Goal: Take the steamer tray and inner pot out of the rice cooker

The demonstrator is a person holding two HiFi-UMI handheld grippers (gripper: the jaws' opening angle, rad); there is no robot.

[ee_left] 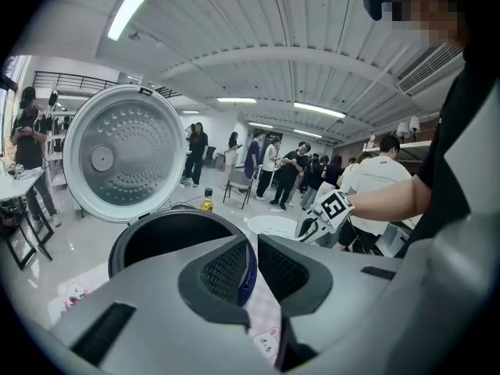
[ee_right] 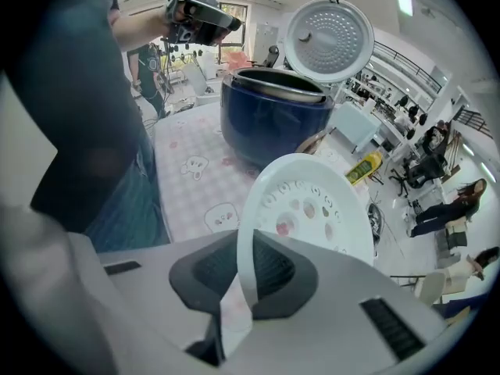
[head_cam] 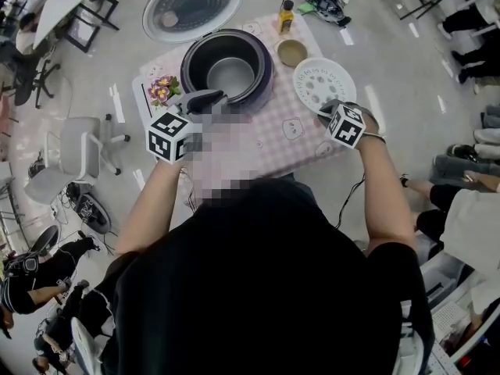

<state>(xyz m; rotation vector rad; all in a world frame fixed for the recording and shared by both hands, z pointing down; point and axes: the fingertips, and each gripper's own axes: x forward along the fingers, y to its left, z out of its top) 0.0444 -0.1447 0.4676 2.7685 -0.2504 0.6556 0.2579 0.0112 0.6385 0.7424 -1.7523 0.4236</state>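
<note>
The steamer tray (head_cam: 324, 83) is already out of the rice cooker (head_cam: 266, 73). It hangs low over the pink checked tabletop (head_cam: 273, 131), just to the cooker's right, and I cannot tell whether it touches the cloth. The right hand-held gripper (ee_right: 246, 276) pinches its near rim between both pads. The tray looks like thin, stiff, perforated white plastic. It is probably light enough for an edge grip, though it may flex and swing from one side.

The inner pot (head_cam: 231, 75) sits in the cooker under the raised lid (head_cam: 193, 5). The left hand-held gripper (ee_left: 251, 268) is clamped on the cooker's near blue rim, and whether the pot's lip is caught too is unclear. The pot looks like rigid, smooth-coated metal, likely heavier and slippery. Its thin upper lip seems the only handhold, so a firm pinch and a straight lift would suit it.

No brand or writing is readable. The yellow bottle (head_cam: 287, 18) beyond the cooker has a label too small to read, and the cloth shows only cartoon prints.
</note>
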